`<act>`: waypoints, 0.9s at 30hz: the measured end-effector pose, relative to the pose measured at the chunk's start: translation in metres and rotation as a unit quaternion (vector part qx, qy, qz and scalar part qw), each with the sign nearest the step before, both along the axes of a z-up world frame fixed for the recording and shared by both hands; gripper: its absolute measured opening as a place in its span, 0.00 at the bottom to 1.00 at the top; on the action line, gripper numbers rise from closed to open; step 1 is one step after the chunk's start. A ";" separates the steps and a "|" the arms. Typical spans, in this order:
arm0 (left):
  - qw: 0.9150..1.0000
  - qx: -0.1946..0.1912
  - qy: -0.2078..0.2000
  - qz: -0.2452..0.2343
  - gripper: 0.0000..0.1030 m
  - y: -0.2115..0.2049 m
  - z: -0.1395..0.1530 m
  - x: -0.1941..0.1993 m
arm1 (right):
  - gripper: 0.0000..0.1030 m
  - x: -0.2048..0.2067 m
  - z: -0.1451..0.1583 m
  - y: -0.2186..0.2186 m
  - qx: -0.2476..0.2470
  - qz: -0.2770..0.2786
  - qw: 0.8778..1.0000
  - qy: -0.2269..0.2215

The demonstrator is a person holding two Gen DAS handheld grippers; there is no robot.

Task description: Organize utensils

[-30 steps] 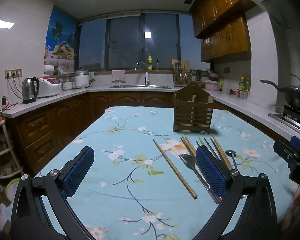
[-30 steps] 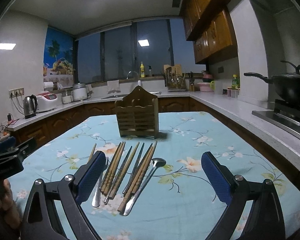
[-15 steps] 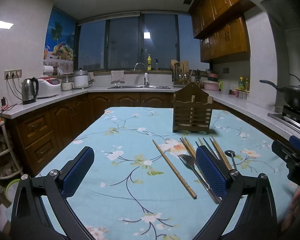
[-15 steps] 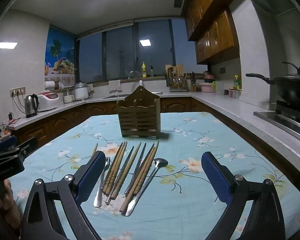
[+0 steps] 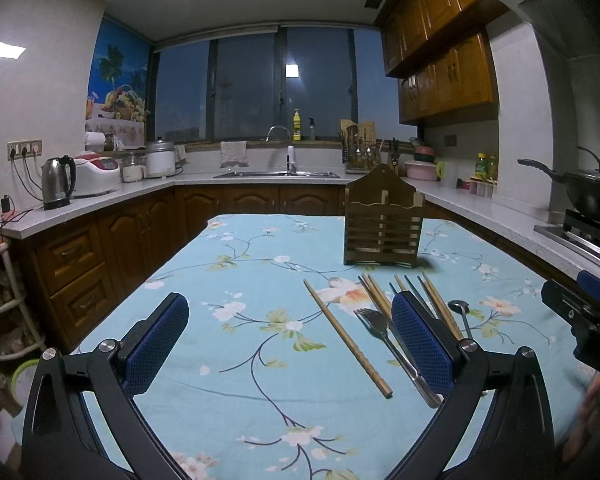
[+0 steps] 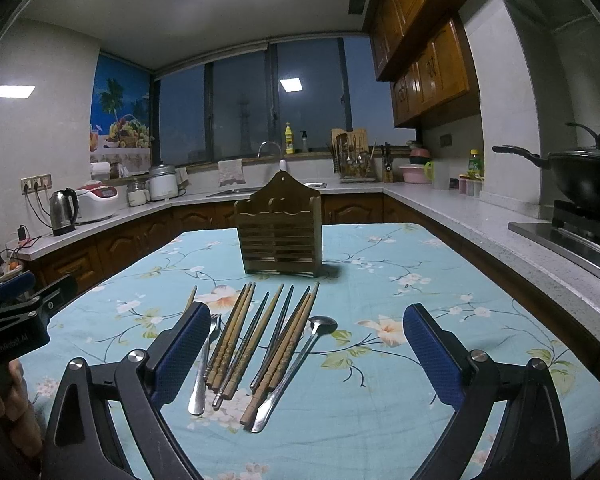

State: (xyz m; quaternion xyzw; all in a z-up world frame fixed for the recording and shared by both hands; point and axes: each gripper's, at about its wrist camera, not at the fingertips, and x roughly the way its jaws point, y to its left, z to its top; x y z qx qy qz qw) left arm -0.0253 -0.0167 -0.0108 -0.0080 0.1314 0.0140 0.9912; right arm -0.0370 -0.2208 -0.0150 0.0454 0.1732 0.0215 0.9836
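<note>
Both the left gripper point(image 5: 288, 344) and right gripper point(image 6: 306, 354) are hovering wide open, gripping nothing. The chopsticks point(image 6: 260, 336), fork point(image 6: 204, 364) and spoon point(image 6: 300, 360) are lying mid-tabletop point(image 6: 380, 400); behind them, the wooden holder point(image 6: 279, 236) is standing upright toward the far edge.

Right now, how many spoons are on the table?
1. The spoon lies at the right end of the utensil row, beside the wooden chopsticks, its bowl pointing toward the wooden holder. One of the fingers covers the row's left edge, so another may hide there.
</note>
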 end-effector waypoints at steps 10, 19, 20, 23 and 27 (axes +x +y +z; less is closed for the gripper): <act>1.000 -0.006 0.014 -0.011 1.00 -0.006 -0.002 0.004 | 0.95 0.001 -0.001 0.004 0.004 0.005 1.000 0.006; 0.997 -0.009 0.060 -0.057 1.00 -0.014 0.000 0.023 | 0.95 0.017 -0.001 0.003 0.023 0.025 0.998 0.046; 0.995 -0.012 0.070 -0.069 1.00 -0.016 0.001 0.028 | 0.95 0.021 -0.001 0.002 0.029 0.027 0.998 0.054; 0.989 -0.026 0.105 -0.103 1.00 -0.021 0.002 0.043 | 0.95 0.034 -0.003 -0.007 0.054 0.032 0.994 0.087; 0.980 -0.054 0.134 -0.135 1.00 -0.021 0.003 0.062 | 0.95 0.051 -0.008 -0.019 0.081 0.033 0.988 0.125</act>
